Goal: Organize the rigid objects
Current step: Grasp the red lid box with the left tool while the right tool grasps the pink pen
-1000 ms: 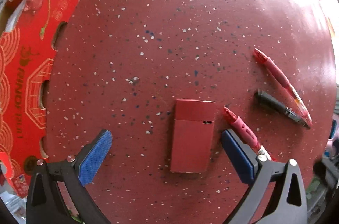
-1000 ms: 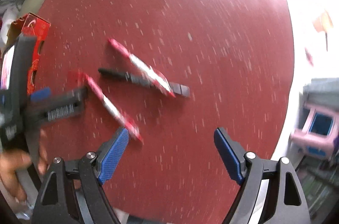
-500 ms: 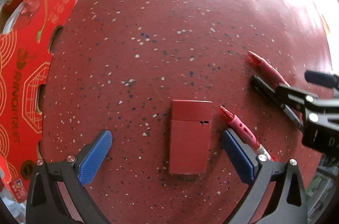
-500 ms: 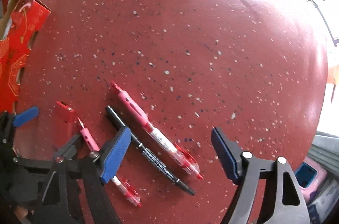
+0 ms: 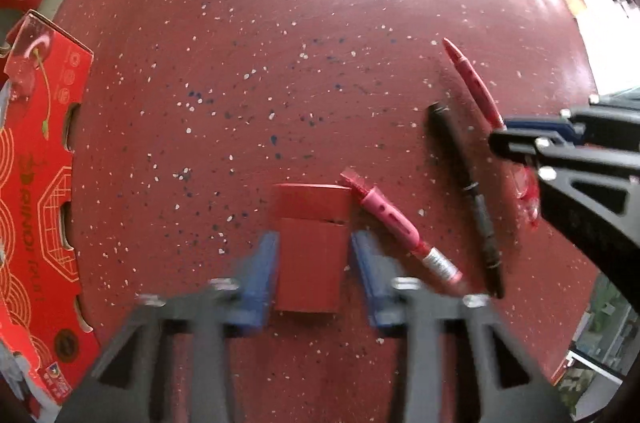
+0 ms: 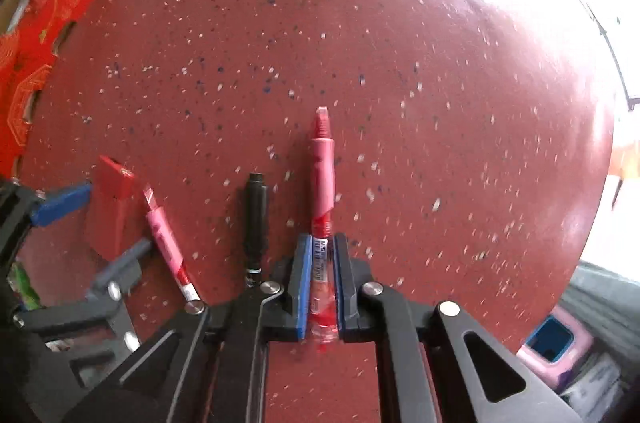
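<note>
While the red pen (image 6: pixel 322 183) is pinched by the right claw (image 6: pixel 321 287), the red box (image 5: pixel 310 251) on the desk (image 5: pixel 280 63) is bracketed, contact unclear, by the just-closing left claw (image 5: pixel 312 275).

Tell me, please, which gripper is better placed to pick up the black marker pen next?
Neither is free: the right gripper, nearer the black marker pen, grips a red gel pen; the left gripper flanks the red box.

Prob. a home: red speckled tabletop (image 5: pixel 280 63), printed fruit gift box (image 5: pixel 36 183), window glare, clutter at edges.
</note>
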`<state>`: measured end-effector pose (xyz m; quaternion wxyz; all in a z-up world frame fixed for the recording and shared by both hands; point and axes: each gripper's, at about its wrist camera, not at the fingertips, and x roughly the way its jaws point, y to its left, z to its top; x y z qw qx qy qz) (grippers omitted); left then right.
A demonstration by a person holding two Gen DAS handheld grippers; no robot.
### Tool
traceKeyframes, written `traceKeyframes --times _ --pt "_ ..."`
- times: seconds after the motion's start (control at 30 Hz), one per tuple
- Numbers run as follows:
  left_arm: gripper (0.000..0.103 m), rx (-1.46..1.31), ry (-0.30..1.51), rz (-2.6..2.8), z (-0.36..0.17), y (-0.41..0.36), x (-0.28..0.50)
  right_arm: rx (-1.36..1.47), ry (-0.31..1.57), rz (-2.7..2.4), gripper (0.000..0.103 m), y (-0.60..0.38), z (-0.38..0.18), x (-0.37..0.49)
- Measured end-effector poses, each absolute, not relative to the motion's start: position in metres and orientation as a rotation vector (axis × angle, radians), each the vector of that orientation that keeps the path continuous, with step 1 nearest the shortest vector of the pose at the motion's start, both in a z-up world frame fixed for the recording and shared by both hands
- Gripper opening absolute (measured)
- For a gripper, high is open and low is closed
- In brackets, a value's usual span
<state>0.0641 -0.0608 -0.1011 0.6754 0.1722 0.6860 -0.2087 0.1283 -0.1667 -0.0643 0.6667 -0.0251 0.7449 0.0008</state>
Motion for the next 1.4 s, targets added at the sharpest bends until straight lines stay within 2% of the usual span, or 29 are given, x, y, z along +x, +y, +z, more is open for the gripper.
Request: traceKeyframes --times 0.3,0.5,0.87,1.4 --pt "0.037 0.352 1.574 -0.471 -0.076 -0.026 0.052 0.34 1.635 -0.023 0.011 -0.189 -0.017 0.051" --pt "0.037 0.413 1.527 -0.525 -0.039 -0.024 0.018 0.434 1.636 -0.018 0.011 -0.195 -0.006 -0.005" --pt "0.037 0.445 1.427 -0.577 0.016 -0.02 -0.019 0.375 1.608 0.034 0.011 -0.197 0.01 -0.02" --pt "0.037 0.364 1.326 -0.502 0.036 -0.007 -0.005 0.279 1.5 0.078 0.011 -0.209 0.061 -0.014"
